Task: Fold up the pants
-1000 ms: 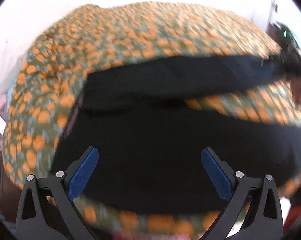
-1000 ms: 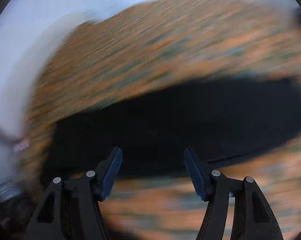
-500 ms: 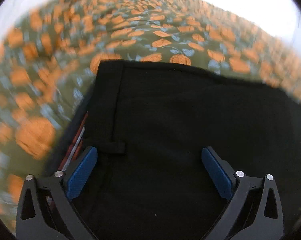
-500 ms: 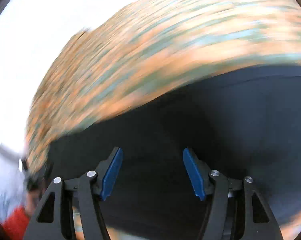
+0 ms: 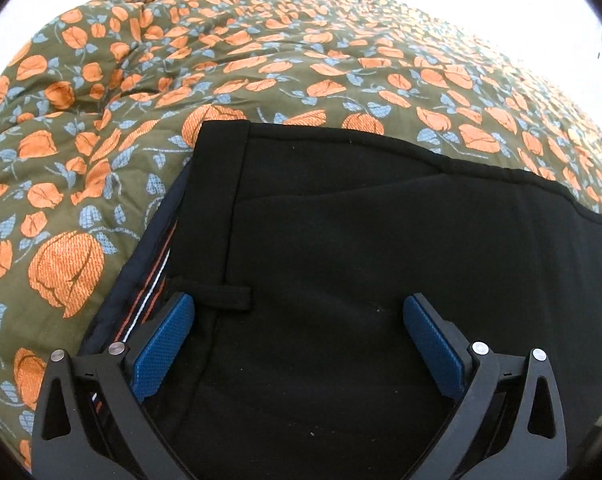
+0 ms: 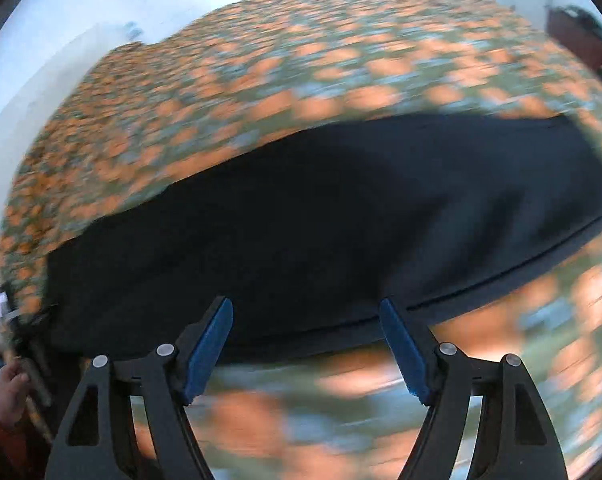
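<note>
On one floral quilt (image 5: 261, 60), one black pants (image 5: 361, 240)

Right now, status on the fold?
Left hand-held gripper open over the waistband. Right hand-held gripper open, just widened, nothing between. Black pants flat on bedspread. No obstruction.

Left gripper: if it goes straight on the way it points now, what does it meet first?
Most likely the black pants: the open left gripper points down at the cloth just right of the waistband's belt loop. How near it is, I cannot tell.
</note>
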Action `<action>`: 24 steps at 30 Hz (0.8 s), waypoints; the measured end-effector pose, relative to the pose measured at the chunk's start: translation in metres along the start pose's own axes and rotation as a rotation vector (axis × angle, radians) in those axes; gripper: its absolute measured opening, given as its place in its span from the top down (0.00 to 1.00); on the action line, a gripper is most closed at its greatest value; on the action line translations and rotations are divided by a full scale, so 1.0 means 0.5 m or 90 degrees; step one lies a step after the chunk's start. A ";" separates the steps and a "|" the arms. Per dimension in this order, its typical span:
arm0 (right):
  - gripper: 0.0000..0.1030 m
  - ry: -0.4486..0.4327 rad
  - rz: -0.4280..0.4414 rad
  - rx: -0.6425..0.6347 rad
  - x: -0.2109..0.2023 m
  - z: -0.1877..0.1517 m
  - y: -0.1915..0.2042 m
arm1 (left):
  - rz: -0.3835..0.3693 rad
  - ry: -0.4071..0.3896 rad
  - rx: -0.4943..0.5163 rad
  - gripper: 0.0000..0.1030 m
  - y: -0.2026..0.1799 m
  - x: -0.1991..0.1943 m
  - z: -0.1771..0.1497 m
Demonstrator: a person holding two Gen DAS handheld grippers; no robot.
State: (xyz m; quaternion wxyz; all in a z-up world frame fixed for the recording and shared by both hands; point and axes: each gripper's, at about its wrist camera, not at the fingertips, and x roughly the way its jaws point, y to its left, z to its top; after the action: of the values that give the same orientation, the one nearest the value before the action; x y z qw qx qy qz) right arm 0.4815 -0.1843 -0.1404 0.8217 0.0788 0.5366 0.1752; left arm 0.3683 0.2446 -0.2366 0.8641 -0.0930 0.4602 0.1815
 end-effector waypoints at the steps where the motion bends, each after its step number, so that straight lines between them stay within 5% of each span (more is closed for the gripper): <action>1: 0.27 -0.002 0.007 -0.009 0.001 -0.011 0.033 | 0.001 0.000 0.001 0.00 -0.001 0.000 0.000; 9: 0.27 -0.002 -0.056 -0.113 -0.014 -0.123 0.210 | 0.001 0.000 0.001 0.00 -0.002 0.000 0.000; 24: 0.27 0.064 -0.147 -0.145 0.061 -0.104 0.298 | 0.001 0.000 0.000 0.00 -0.001 0.000 0.000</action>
State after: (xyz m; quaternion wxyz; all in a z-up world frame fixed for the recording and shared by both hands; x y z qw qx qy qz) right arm 0.4150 -0.0381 -0.1407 0.8121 -0.0862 0.5591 0.1430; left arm 0.3683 0.2442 -0.2365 0.8641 -0.0923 0.4602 0.1818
